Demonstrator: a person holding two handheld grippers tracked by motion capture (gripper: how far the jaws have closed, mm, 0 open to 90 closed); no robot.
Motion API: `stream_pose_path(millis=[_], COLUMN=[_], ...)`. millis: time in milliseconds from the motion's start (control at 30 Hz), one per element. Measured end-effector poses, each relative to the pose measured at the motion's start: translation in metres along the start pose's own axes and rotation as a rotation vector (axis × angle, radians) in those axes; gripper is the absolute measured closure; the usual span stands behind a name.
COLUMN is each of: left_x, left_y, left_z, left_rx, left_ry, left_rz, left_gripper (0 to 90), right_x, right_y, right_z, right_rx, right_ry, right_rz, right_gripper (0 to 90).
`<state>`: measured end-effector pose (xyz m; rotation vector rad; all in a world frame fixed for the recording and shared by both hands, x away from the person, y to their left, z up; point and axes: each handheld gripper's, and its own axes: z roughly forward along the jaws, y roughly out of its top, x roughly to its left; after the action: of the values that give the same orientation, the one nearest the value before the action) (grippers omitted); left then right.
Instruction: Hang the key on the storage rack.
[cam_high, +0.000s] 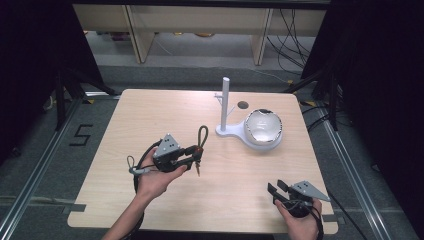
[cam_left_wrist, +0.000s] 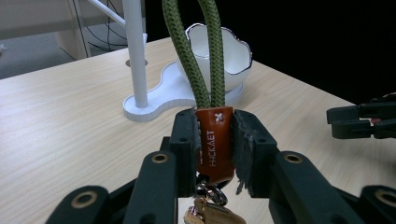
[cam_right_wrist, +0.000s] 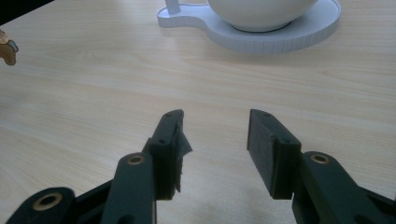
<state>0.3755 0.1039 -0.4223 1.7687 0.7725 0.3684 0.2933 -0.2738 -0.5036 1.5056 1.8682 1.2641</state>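
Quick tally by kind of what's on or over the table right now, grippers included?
Grippers: 2, left gripper and right gripper
Keychain lanyard: 1, clamped in the left one
White stand: 1
White bowl: 1
Total: 5

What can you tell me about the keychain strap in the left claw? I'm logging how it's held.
The olive-green braided cord loop is a doubled rope that rises upright between the jaws, joined at its base by an orange-brown leather tab with a stitched cross and stamped lettering. The left claw is shut on that tab, a pad on each side. A metal ring and brass-coloured key hang below, off the table.
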Motion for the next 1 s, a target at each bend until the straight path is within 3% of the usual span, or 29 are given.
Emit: stream_pose_path(millis=[133,167,233,467,533,600,733,1000], left_x=[0.002,0.002,0.003,0.006,0.006,0.007,0.008,0.009], left_y=[0.003,0.003,0.005,0.011,0.012,0.013,0.016,0.022], left_z=[0.0,0.0,0.0,0.0,0.0,0.001,0.002,0.005], left_rx=[-0.002,-0.004,-0.007,-0.015,-0.016,-0.019,-0.021,-0.025], left_ry=[-0.001,0.0,0.002,0.009,0.01,0.012,0.015,0.016], left_rz=[0.002,0.002,0.002,0.006,0.006,0.008,0.005,0.008], left_gripper=[69.9,69.9,69.9,69.9,69.9,69.9,69.9,69.9], right_x=[0.0,-0.003,-0.001,-0.002,-0.001,-0.003,-0.003,-0.003], right_y=[0.0,0.0,0.0,0.001,0.001,0.001,0.0,0.001], right_z=[-0.001,0.001,0.0,-0.001,-0.001,0.0,0.0,-0.001], right_rx=[0.003,-0.022,-0.019,-0.009,-0.005,-0.021,-0.034,-0.035], right_ry=[-0.002,0.01,0.007,0.001,-0.001,0.005,-0.002,-0.001], right_rz=[0.006,-0.034,-0.009,-0.026,-0.011,-0.037,-0.044,-0.024], right_gripper=[56.5,56.8,57.0,57.0,57.0,57.0,57.0,57.2])
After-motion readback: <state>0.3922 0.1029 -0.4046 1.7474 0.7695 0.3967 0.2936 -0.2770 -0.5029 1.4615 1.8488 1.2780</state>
